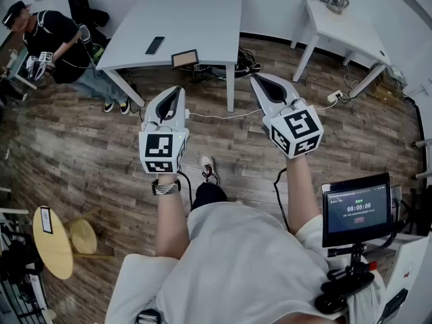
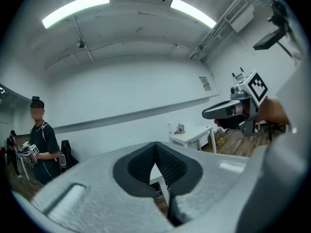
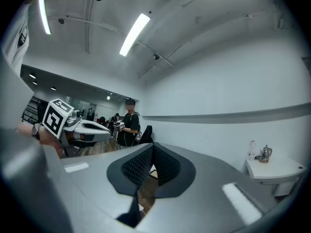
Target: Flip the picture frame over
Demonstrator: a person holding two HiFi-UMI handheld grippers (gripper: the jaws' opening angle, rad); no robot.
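A wood-plank floor (image 1: 67, 147) runs under a white desk (image 1: 196, 19). The picture frame (image 1: 184, 59) sits at that desk's front edge, near a black phone (image 1: 154, 45) and well ahead of both grippers. Only the head view shows the frame. The left gripper (image 1: 178, 90) and right gripper (image 1: 255, 79) are held level over the floor, their fingers (image 2: 143, 164) closed on nothing. Only the 2 gripper views show the ceiling strip lights (image 2: 75, 9).

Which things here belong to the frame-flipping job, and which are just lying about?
Job: picture frame on the white table; left gripper and right gripper, jaws shut, empty.
Lying about: black phone, small kettle, yellow stool, screen.
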